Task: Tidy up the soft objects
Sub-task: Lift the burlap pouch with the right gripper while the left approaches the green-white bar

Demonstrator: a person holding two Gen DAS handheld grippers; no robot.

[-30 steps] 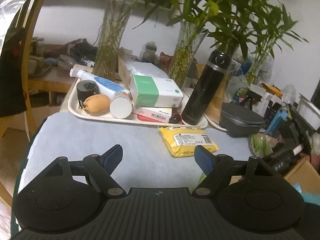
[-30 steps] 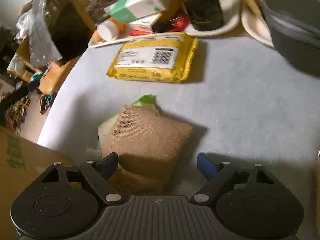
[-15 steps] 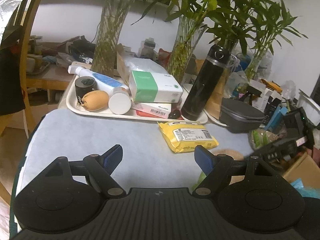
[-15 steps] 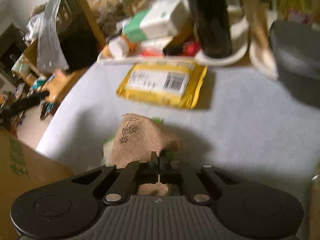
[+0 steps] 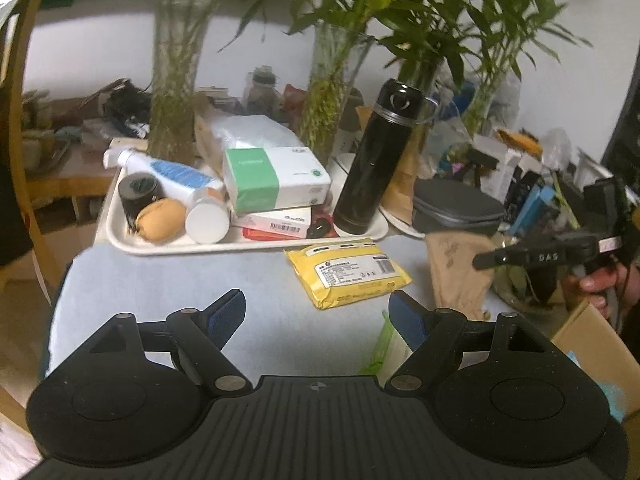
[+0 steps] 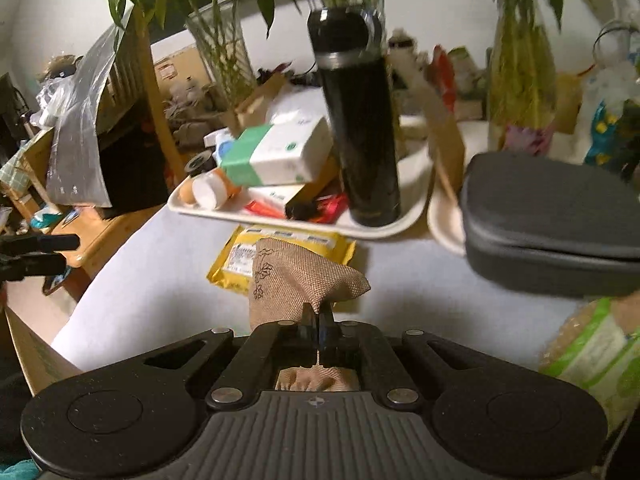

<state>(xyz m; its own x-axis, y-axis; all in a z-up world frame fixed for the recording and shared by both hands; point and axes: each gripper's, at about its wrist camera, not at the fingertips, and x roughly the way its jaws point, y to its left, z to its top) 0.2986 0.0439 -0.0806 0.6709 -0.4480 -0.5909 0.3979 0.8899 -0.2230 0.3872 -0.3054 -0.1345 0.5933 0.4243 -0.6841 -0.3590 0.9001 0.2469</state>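
Now the right gripper (image 6: 318, 322) has its jaws pinched hard together on a fold of the burlap pouch (image 6: 296, 280), and the pouch hangs up off the table (image 6: 420, 280), bunched at the pinch with its stamped flower print facing left. From the left wrist view the same pouch (image 5: 456, 272) dangles at the right edge of the table (image 5: 160, 280), held by that gripper (image 5: 480, 261), with a hand (image 5: 604, 282) wrapped round the handle behind it. Over on the other side, the left gripper (image 5: 318, 314) hovers with its blue-padded jaws wide apart and nothing between them, just bare pale tabletop underneath. Behind the pouch lies the yellow pack (image 6: 240, 256) flat on the table, label up, partly hidden by the burlap in the right wrist view; in the left wrist view the pack (image 5: 348, 272) sits clear, just left of the pouch. A green and white packet (image 5: 386, 344) pokes out beside the left gripper's right finger. Further back the cream tray (image 5: 120, 240) carries a black flask (image 5: 372, 164) standing upright, a green and white box (image 5: 276, 178) stacked on a flatter box, a lying spray bottle (image 5: 172, 172) and a tan round thing. A grey zip case (image 6: 552, 220) rests on a plate to the right of the tray, and a cardboard box (image 5: 592, 344) stands open off the table's right side.
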